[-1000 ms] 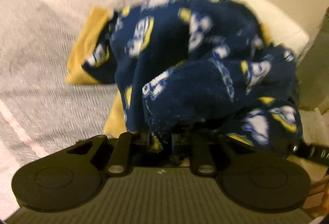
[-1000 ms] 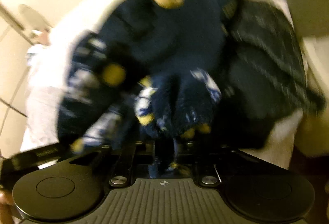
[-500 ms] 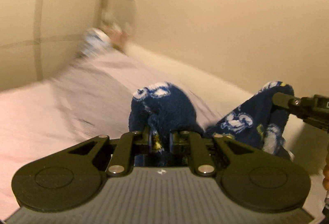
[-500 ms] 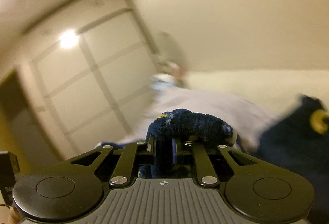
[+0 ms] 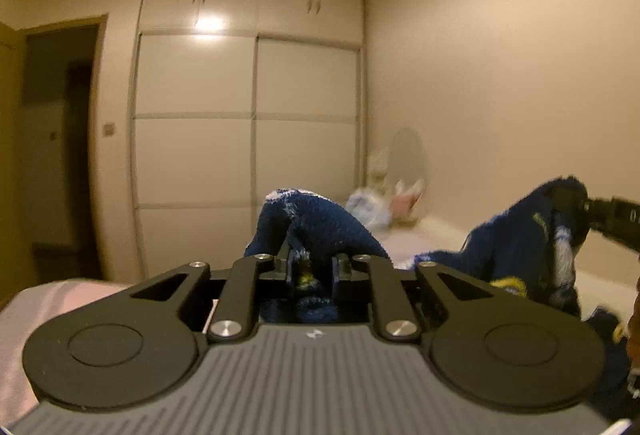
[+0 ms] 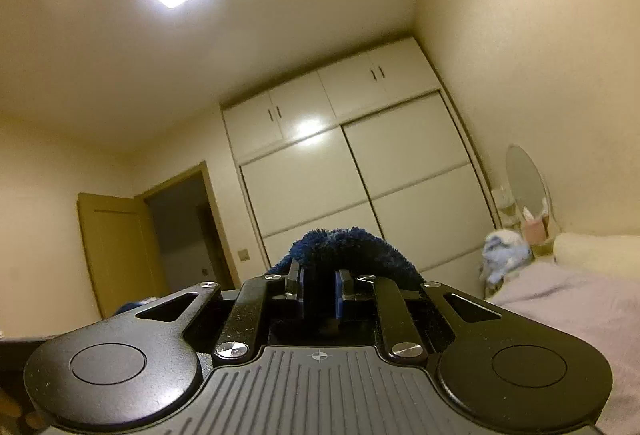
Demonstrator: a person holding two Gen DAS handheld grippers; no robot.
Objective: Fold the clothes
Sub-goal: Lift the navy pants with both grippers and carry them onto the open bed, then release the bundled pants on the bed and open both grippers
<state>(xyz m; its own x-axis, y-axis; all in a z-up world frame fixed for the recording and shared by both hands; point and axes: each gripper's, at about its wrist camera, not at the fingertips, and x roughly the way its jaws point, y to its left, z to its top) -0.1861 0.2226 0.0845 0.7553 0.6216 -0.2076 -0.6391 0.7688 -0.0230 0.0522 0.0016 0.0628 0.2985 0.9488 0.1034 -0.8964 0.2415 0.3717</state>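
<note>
A home bedroom: a built-in wardrobe [image 5: 248, 107] fills the centre, a bed [image 6: 560, 299] lies lower right, a door [image 6: 116, 255] stands open left.

- I see a bed [image 6: 560, 299] in the lower right of my right view. It has a pale pink-grey cover.
- A cream pillow [image 6: 596, 251] lies at its right edge, by the wall.
- A soft blue and white toy [image 6: 502, 247] sits at the far end of the bed.
- In my left view, the bed cover [image 5: 52, 303] shows at the lower left.
</note>
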